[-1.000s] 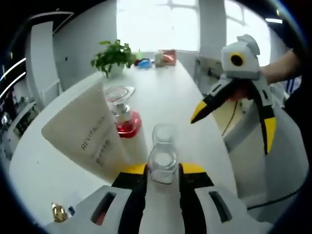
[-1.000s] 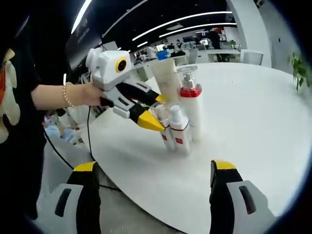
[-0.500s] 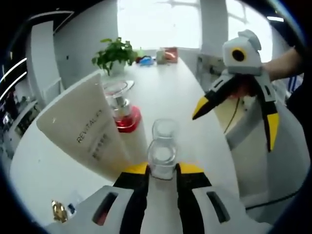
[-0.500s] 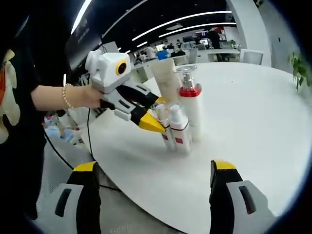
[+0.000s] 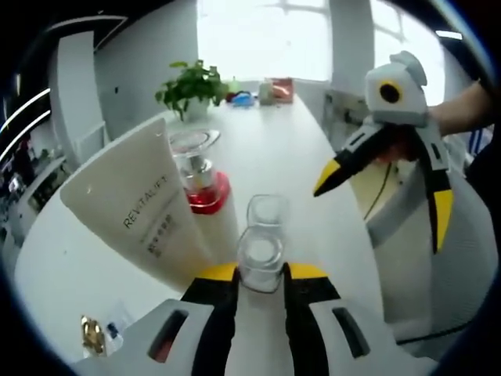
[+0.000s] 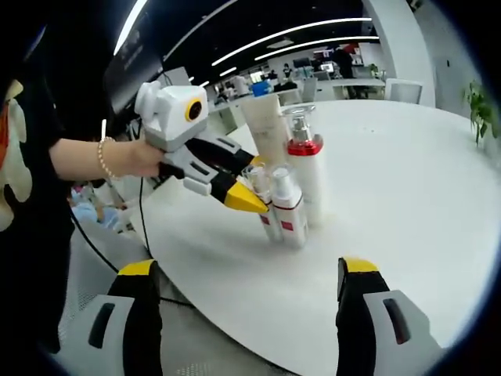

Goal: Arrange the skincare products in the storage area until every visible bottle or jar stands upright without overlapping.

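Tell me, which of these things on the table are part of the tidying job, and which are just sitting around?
Part of the job:
- cream tube
- red-collared pump bottle
- two small clear-capped bottles, one between the left gripper's jaws
- right gripper, open

Just lying about:
- potted plant
- colourful items at the table's far end
- small gold object

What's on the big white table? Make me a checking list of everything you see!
Surface: white table, rounded edge.
Job's things: cream tube, red-collared pump bottle and two small clear-capped bottles, clustered upright.
Clutter: gold-capped item; potted plant and colourful bits at the far end.
Grippers: left gripper shut on the nearer small bottle; right gripper open, off the table edge.
Cables: black cable below the table edge.
Surroundings: bright window, office ceiling lights, a person's hand.
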Motion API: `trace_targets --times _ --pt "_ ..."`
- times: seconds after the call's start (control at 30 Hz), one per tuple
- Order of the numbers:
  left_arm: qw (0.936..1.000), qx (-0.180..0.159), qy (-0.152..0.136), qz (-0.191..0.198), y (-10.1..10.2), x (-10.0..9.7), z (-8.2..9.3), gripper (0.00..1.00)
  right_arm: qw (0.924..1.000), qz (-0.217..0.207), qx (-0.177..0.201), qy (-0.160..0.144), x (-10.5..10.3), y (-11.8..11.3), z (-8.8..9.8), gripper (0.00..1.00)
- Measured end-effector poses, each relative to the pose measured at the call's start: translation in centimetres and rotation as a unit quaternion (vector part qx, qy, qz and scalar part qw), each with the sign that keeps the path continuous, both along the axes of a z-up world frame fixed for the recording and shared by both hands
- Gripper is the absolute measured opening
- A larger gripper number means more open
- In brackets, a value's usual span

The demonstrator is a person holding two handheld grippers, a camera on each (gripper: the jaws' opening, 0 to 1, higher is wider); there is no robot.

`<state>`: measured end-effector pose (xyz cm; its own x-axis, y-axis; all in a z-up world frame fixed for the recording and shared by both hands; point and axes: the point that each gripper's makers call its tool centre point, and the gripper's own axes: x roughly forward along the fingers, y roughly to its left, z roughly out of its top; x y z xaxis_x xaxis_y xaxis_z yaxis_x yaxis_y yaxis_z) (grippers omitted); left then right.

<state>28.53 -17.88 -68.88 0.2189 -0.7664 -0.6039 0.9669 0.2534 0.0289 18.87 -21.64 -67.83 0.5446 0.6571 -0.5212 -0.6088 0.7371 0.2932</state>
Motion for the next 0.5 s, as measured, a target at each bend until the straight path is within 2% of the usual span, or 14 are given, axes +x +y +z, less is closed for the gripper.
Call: trace_targets --times 0.5 --pt "0.9996 -0.008 0.003 0.026 -0.01 -0.12 0.13 0.25 1.0 0.001 0.0 0.001 -0.07 0.18 0.09 0.93"
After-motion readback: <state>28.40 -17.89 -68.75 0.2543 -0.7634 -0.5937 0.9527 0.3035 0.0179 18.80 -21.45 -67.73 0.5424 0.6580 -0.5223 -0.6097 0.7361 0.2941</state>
